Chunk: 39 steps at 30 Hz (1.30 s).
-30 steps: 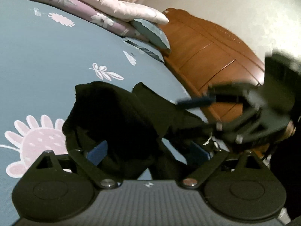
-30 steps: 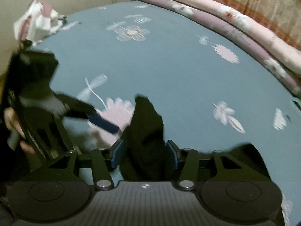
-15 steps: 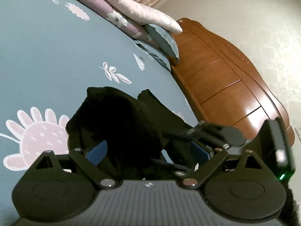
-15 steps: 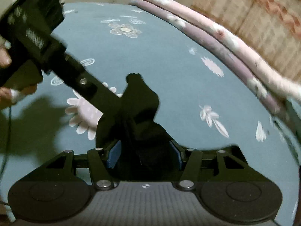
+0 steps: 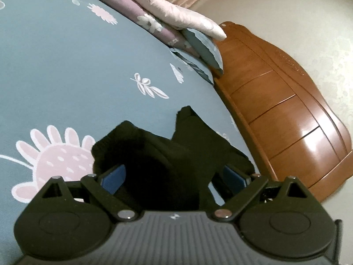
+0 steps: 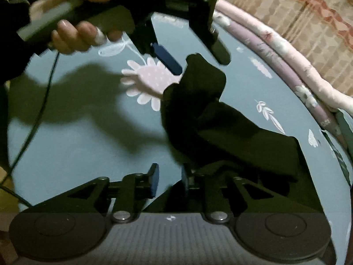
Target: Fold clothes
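The left claw (image 5: 174, 176) stands wide, its blue pads either side of the bunched black garment (image 5: 167, 154) without pinching it. The right claw (image 6: 169, 182) is narrow and empty, with cloth just beside its right pad. The garment's long axis runs away from both cameras across the blue flowered bed (image 5: 66, 77). It is soft, matte and crumpled. Open sheet lies left; the wooden headboard (image 5: 286, 119) borders the right.

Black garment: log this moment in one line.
black garment: crumpled on bedsheet | left gripper: open, straddling garment | right gripper: open, empty
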Motion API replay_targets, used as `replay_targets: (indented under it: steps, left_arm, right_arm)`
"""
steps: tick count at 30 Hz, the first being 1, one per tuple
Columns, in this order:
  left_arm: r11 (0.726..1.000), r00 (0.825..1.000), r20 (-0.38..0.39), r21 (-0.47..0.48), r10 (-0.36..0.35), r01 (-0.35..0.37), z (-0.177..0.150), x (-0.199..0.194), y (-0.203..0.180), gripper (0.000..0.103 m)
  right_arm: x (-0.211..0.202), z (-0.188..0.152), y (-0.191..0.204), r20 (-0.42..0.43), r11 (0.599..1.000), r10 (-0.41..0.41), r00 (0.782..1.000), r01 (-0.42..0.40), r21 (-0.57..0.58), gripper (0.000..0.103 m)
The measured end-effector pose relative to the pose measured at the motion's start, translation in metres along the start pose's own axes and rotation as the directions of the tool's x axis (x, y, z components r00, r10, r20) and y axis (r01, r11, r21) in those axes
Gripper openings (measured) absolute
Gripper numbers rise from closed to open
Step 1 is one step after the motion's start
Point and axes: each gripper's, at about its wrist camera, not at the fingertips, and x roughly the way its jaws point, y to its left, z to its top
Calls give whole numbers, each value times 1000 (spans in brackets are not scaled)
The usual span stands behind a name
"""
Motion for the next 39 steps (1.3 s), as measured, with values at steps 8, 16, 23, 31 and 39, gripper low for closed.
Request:
replay_targets:
  steps: [8, 16, 23, 31, 39]
  left_arm:
    - [990, 995, 38, -103, -94, 97, 0, -9, 11, 94]
    - [993, 998, 58, -120, -10, 17, 12, -19, 6, 93]
    - [977, 984, -126, -155, 126, -145, 40, 18, -10, 89]
    - [932, 939, -155, -152, 307, -330, 40, 42, -5, 7]
    - [892, 891, 40, 1, 451, -452, 97, -14, -63, 5]
  right_arm:
    - [0, -3, -12, 110, 999, -20, 994, 16, 42, 54]
    - [-1, -14, -26, 199, 998, 26, 980, -39, 58, 60]
    - [-18, -28, -51, 266, 984, 51, 963, -95, 153, 62]
    - [-53, -35, -61, 348, 984, -34, 937, -30, 176, 64]
    - [-59, -39, -65, 363, 983, -22, 932, -46, 179, 67]
